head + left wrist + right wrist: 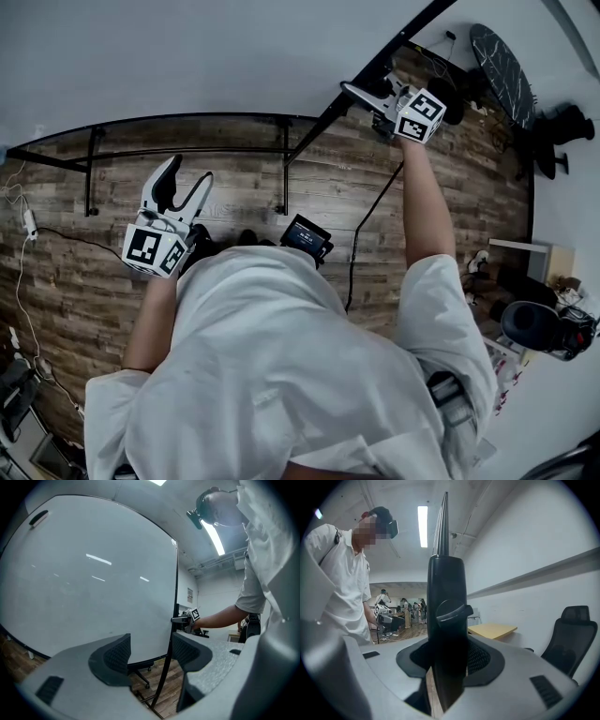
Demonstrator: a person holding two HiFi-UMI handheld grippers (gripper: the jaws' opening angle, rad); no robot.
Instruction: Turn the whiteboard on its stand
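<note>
The whiteboard (187,56) fills the top of the head view, its black-framed side edge (375,70) running up to the right. My right gripper (361,94) is shut on that edge. In the right gripper view the black frame piece with a knob (446,597) stands squeezed between the pads (485,658). My left gripper (187,171) hangs open above the floor, short of the board's lower bar (187,150). The left gripper view shows the white face (93,573) ahead, nothing between the open left gripper (150,651), and the right gripper (185,618) on the far edge.
Stand legs (161,686) reach down to the wooden floor. A black cable (370,225) and a small screen device (307,236) lie near my feet. White cables (23,225) trail at left. A black office chair (574,634) and a yellow table (492,631) stand by the wall.
</note>
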